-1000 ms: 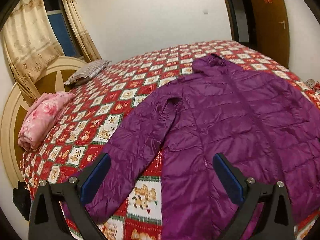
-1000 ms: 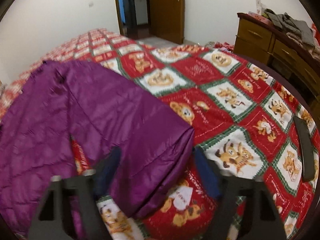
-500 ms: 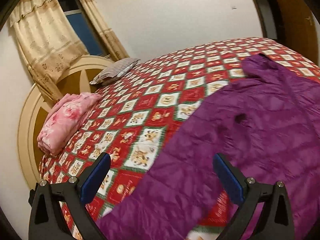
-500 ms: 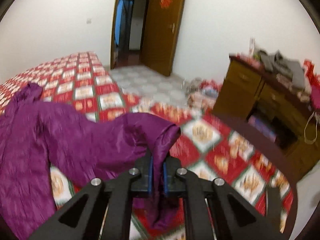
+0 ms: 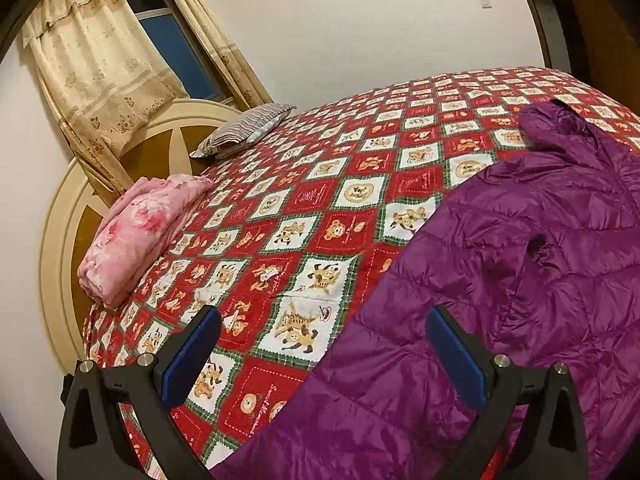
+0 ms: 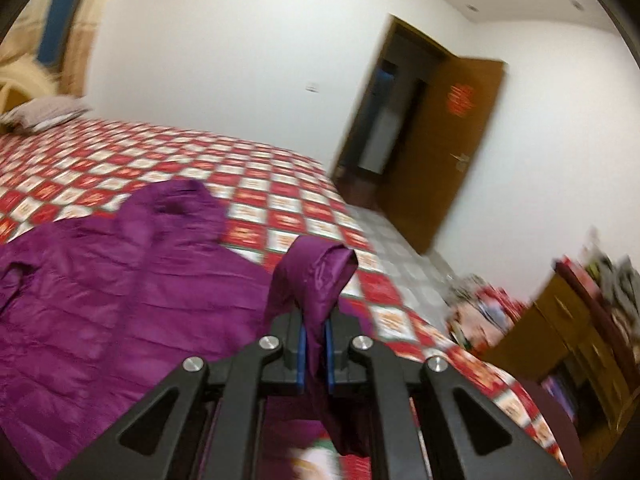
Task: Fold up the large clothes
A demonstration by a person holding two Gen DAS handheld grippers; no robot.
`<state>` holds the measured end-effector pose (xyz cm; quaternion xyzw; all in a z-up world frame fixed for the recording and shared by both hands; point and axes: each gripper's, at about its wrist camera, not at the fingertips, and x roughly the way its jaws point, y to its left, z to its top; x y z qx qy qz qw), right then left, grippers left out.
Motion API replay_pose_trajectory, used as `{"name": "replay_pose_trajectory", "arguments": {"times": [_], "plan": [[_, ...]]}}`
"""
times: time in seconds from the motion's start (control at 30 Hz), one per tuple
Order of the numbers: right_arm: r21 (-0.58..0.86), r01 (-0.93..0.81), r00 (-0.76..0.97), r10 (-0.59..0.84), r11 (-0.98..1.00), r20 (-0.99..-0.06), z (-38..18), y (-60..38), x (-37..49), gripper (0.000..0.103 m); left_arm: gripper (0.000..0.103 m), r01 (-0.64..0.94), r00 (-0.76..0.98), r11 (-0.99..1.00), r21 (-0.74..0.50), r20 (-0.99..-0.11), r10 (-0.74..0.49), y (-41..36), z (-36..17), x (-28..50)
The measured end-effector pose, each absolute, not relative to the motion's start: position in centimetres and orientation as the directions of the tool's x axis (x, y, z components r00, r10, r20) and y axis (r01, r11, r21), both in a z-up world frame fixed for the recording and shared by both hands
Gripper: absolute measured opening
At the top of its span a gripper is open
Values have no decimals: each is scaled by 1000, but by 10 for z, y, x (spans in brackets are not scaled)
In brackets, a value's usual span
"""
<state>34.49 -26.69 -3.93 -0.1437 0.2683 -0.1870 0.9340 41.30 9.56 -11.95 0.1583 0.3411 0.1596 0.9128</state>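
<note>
A purple quilted jacket (image 5: 520,288) lies spread on the red patterned bedspread (image 5: 320,184), its hood toward the far side. My left gripper (image 5: 324,352) is open, with the jacket's near sleeve lying below and between its blue pads. In the right wrist view the jacket (image 6: 104,296) stretches to the left, and my right gripper (image 6: 314,354) is shut on the cuff of its other sleeve (image 6: 316,276), which is lifted off the bed and folds over above the jaws.
A folded pink blanket (image 5: 140,236) and a striped pillow (image 5: 244,132) lie by the round headboard (image 5: 60,216). An open wooden door (image 6: 444,152) is beyond the bed, and a wooden dresser (image 6: 580,340) with clutter stands at right.
My right gripper closed on the sleeve cuff, lifted it and swung toward the jacket's body. My left gripper moved leftward along the near sleeve and stayed open.
</note>
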Motion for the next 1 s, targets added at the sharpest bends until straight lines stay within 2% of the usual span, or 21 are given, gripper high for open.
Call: {"name": "replay_pose_trajectory", "arguments": {"times": [0.27, 0.53, 0.63, 0.67, 0.77, 0.83, 0.9, 1.0], "plan": [[-412, 69, 809, -293, 908, -509, -97, -171, 404, 8, 102, -202, 689, 892, 405, -588, 423, 118, -133, 422], [-445, -87, 805, -201, 891, -559, -144, -97, 424, 8, 102, -223, 667, 881, 418, -593, 451, 130, -138, 431], [-423, -122, 800, -163, 898, -578, -157, -89, 428, 12, 102, -216, 667, 876, 430, -591, 455, 124, -140, 433], [-404, -145, 795, -137, 903, -591, -160, -88, 428, 17, 102, -213, 667, 877, 431, -592, 453, 121, -140, 433], [-345, -254, 768, -29, 904, -640, -162, -84, 421, 45, 102, -213, 673, 877, 431, -586, 451, 111, -136, 434], [-351, -277, 774, -8, 895, -633, -159, -80, 412, 48, 102, -217, 681, 879, 425, -579, 448, 104, -130, 433], [-309, -307, 768, 42, 900, -639, -151, -81, 403, 61, 102, -217, 690, 880, 422, -571, 444, 98, -124, 432], [-232, -312, 775, 106, 921, -624, -131, -90, 388, 69, 102, -224, 705, 878, 423, -551, 445, 87, -114, 430]]}}
